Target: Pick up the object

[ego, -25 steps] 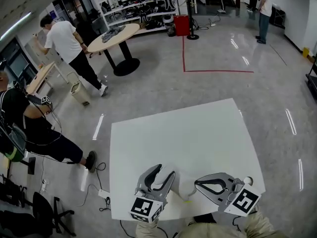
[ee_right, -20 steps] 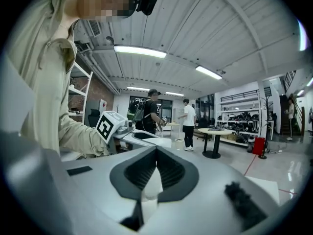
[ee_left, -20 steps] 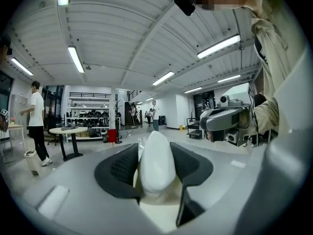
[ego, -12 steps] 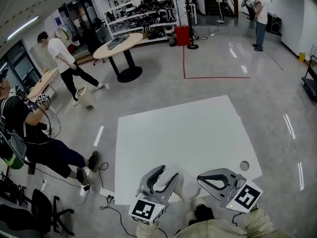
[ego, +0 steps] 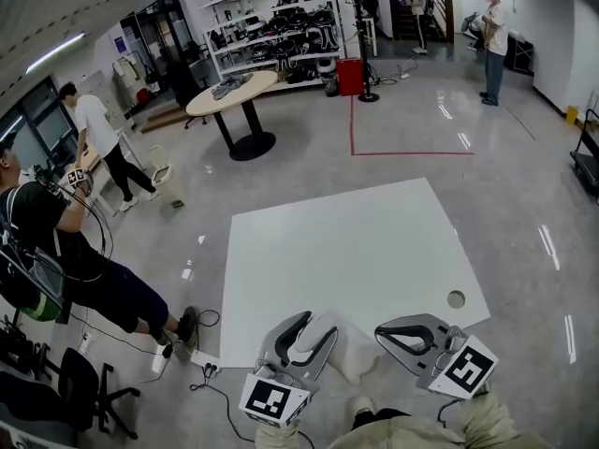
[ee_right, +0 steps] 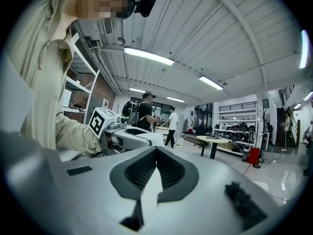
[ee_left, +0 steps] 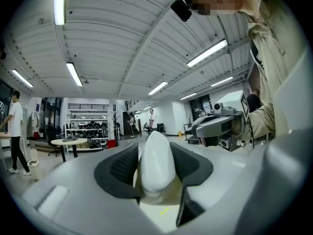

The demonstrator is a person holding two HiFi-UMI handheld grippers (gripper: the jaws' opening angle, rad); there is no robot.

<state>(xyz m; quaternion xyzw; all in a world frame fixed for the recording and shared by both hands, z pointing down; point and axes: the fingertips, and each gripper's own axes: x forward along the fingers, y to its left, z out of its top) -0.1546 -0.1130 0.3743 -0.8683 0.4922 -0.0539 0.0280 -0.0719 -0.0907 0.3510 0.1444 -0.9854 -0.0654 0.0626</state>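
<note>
Lower centre: the object [ego: 309,341] sits in the left gripper [ego: 315,325], the right gripper [ego: 382,335] to its right, both at the near edge of the table [ego: 346,241]; a round table [ego: 234,93] stands upper left.

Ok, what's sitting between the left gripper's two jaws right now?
The left gripper is clamped on a smooth, rounded white object, with one jaw pressing on each side. The left gripper view shows it plainly.
</note>
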